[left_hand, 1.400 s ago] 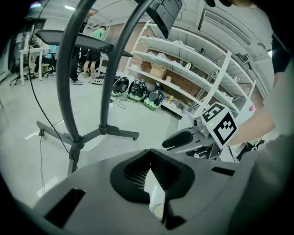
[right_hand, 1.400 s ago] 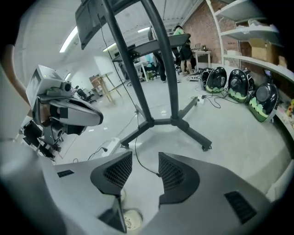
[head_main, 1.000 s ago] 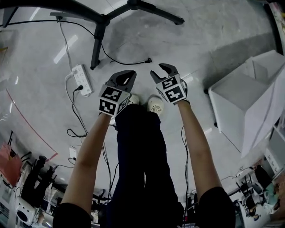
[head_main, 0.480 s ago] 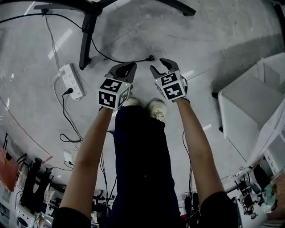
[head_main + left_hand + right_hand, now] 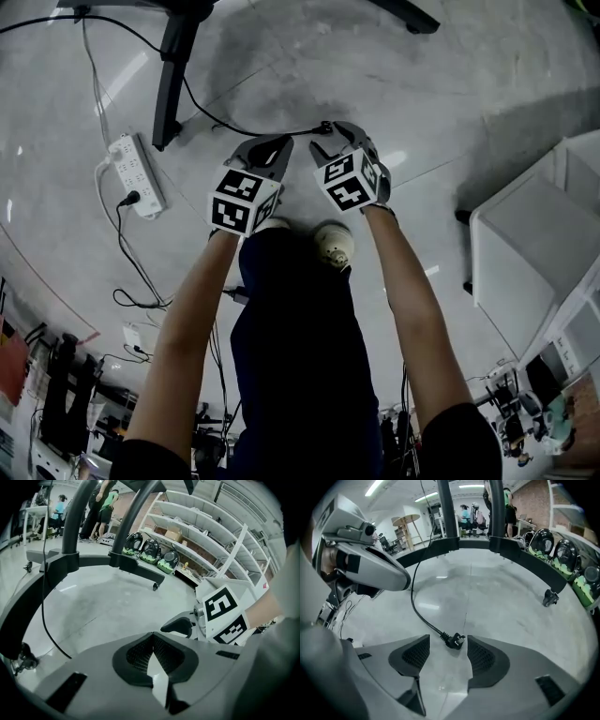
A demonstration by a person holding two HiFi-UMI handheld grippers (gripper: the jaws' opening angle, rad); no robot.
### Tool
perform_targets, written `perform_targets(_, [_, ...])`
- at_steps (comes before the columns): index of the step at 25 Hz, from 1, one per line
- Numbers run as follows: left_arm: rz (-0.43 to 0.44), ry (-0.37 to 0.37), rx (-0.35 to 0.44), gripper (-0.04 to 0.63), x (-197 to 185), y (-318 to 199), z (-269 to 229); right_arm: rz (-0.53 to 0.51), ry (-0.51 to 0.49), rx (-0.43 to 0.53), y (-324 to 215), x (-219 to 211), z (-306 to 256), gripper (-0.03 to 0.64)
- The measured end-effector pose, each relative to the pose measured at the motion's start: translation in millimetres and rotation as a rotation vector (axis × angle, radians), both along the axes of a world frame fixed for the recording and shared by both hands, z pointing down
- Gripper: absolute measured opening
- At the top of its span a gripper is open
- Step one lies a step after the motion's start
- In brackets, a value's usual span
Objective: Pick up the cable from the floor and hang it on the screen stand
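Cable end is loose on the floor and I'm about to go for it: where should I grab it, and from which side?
Probably the plug body, from above: it lies flat on the floor, cable trailing away to the left. The right tongs, jaws just opened, frame it without touching.

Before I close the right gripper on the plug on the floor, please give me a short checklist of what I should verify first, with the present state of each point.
1. Right gripper jaws open: ok. They have just been opening, stand wide apart and press on nothing.
2. Plug lined up with the gap: ok. It lies on the floor at the jaw tips.
3. Plug gripped: not ok. The pads do not press on it yet.
4. Left gripper out of the way: ok. Its jaws are shut and empty, beside the right gripper.
5. Cable free to lift: cannot tell. It runs toward the stand; its far end is out of view.
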State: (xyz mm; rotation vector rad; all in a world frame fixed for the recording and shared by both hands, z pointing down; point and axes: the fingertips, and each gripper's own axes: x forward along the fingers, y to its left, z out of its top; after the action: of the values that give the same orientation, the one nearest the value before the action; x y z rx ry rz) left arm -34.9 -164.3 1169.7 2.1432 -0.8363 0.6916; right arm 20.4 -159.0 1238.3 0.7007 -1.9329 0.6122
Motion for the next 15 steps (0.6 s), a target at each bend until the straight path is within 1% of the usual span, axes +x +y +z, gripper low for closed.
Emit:
perform_targets(3, [-0.013,0.002,0.001,0.008,-3.0,-2.7,10.6,-0.032,0.027,0.016,-2.2,-1.0,14.0,0.259])
perform_targets(9, [-0.009,-0.003,-0.002,0.008,-10.0,1.1,19.9,-0.111,0.07,0.035,-7.6,-7.6,29.6,0.259])
perform_targets(15, [-0.01,-0.006,-0.019,0.008,-16.4,8.3,23.8,-0.122,0.095,-0.019,-7.9,-9.6,33.5,0.253])
